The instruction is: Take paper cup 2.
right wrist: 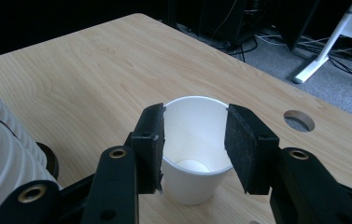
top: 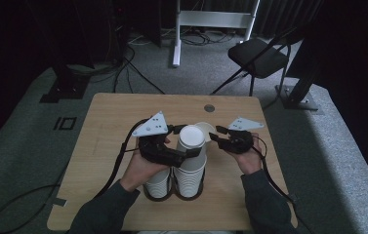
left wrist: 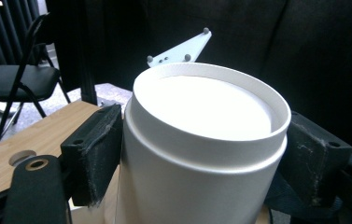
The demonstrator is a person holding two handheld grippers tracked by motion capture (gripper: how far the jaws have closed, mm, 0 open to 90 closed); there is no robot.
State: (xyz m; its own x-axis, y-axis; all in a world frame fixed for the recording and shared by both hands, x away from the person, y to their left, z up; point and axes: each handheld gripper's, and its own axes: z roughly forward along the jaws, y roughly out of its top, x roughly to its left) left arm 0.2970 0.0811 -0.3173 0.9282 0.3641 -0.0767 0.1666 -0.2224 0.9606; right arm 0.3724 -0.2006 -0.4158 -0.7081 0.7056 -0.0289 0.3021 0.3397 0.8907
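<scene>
Now, top cup: the topmost white paper cup sits upside down, flat base up, long axis vertical, crowning the taller stack of white paper cups near the table's front edge.
Left gripper: the left gripper clasps that top cup from both sides; both black pads press its wall just under the base rim.
Second stack: a shorter stack of white cups stands just beside the taller one, under the left hand.
Single cup: a lone white paper cup stands upright, mouth up, on the light wooden table, behind and right of the stacks.
Right gripper: the right gripper grasps this cup, its pads touching opposite sides of the rim.
Edges and room: bare wood lies open to the left and toward the far edge, where a round cable hole sits; a black folding chair stands beyond the table.
</scene>
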